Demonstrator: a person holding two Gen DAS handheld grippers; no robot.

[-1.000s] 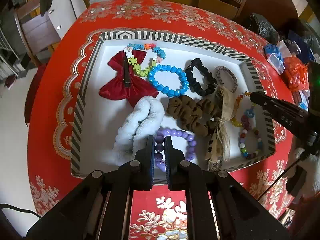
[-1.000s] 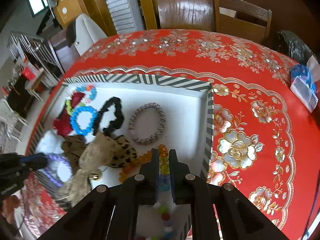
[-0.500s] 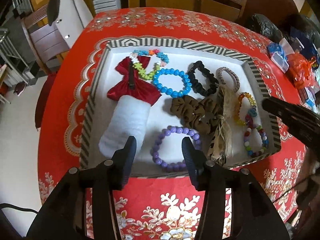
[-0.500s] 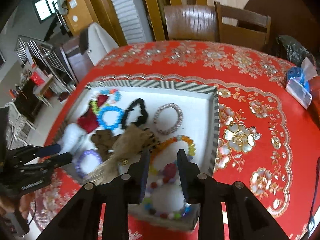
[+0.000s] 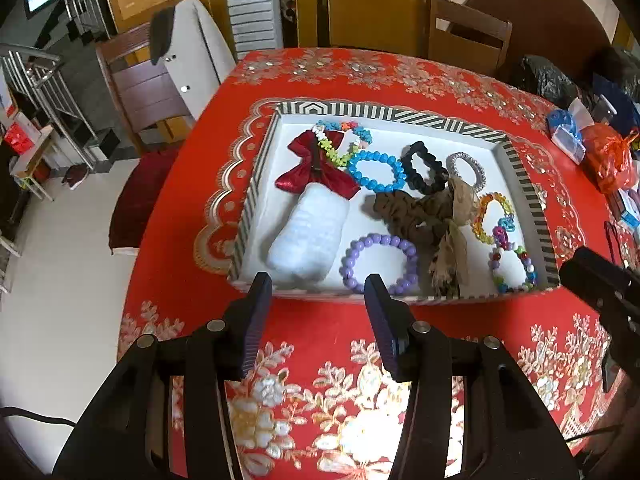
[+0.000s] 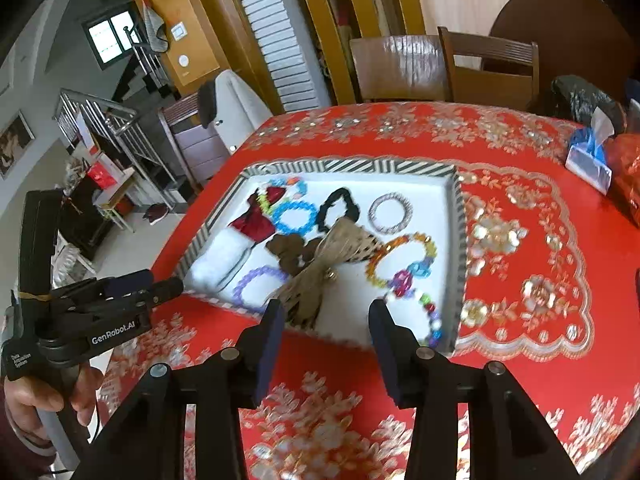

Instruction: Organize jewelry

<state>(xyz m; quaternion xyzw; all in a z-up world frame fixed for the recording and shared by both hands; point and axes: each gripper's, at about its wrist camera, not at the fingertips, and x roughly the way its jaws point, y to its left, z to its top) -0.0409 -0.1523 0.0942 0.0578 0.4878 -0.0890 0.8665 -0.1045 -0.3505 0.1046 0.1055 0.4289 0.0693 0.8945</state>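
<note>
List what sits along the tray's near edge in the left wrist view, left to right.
White fluffy scrunchie → purple bead bracelet → tan leopard-print bow → multicolour bead bracelet, all inside the striped tray.

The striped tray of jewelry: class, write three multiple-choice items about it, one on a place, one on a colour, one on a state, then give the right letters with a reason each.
1. Where in the striped tray does the purple bead bracelet lie?
A. By the near rim
B. In the far corner
C. Outside the tray

2. What colour is the bow?
A. Green
B. Dark red
C. Yellow

3. What is the left gripper holding?
A. The purple bead bracelet
B. The white fluffy band
C. Nothing

Answers: 1 A, it lies just inside the rim nearest the grippers. 2 B, its fabric is dark red. 3 C, the jaws stand apart over the red tablecloth with nothing between them.
</note>
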